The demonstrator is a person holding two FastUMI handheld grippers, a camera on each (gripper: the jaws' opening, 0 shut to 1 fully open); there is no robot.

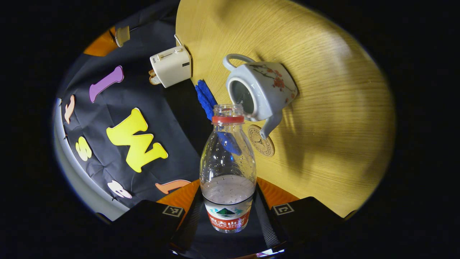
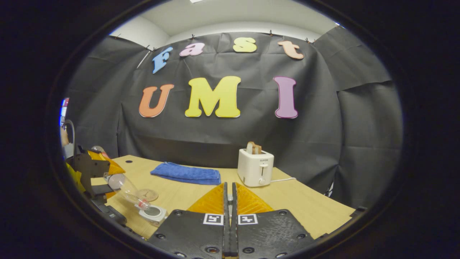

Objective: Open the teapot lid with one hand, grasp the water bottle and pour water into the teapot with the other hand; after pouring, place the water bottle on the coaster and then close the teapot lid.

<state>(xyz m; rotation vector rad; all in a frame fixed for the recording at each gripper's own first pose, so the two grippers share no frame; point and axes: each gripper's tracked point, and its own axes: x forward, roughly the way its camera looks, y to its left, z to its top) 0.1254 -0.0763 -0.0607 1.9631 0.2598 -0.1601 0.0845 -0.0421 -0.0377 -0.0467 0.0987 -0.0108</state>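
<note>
**Bottle tilted over the open teapot**

The left tool grips the water bottle, its mouth just beside the lidless teapot; the coaster lies near on the surface. The right tool is closed, empty.

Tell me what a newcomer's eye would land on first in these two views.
In the left gripper view, the uncapped water bottle stands out first, held in the left hand-held gripper and aimed at the open mouth of the flowered teapot on the wooden table. A round coaster lies beside the spout. In the right gripper view, a white toaster with bread in it stands beside a folded blue towel.
</note>
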